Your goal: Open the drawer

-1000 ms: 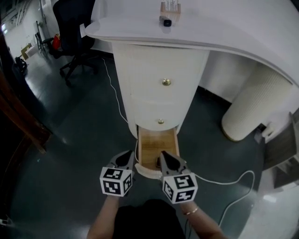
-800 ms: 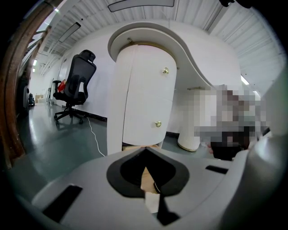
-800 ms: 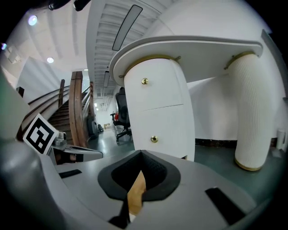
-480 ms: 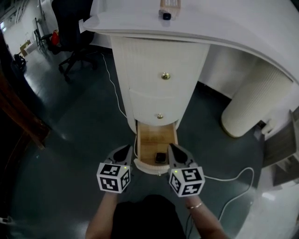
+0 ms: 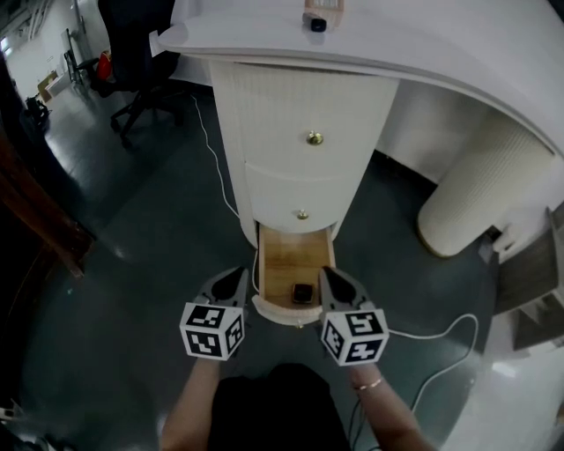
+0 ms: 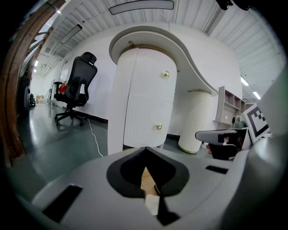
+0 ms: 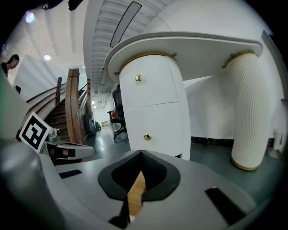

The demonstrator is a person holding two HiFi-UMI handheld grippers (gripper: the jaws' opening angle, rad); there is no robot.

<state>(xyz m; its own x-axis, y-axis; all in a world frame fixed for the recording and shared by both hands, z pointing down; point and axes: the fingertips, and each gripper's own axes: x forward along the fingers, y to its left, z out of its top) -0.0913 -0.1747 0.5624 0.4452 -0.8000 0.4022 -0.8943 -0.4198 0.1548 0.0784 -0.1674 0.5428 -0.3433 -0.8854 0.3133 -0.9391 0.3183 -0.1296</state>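
Observation:
A white ribbed cabinet (image 5: 304, 114) under a desk has three drawers. Its bottom drawer (image 5: 280, 314) stands pulled out, showing a wooden inside with a small dark object (image 5: 302, 292) lying in it. The two upper drawers stay closed, each with a brass knob (image 5: 315, 138). My left gripper (image 5: 240, 275) is just left of the open drawer's front and my right gripper (image 5: 324, 275) just right of it. Both have their jaws together and hold nothing. Seen from the left gripper (image 6: 146, 150) and the right gripper (image 7: 141, 153), the cabinet (image 6: 144, 99) rises ahead.
A black office chair (image 5: 141, 53) stands at the back left. To the right is a white ribbed pillar (image 5: 476, 194). White cable (image 5: 441, 339) loops over the dark floor at the right. A dark wooden rail (image 5: 35, 220) runs along the left. A small rack (image 5: 319, 13) sits on the desk top.
My right gripper has slid from over the drawer's front to its right side, uncovering the dark object inside. The left gripper and the drawer have stayed where they were.

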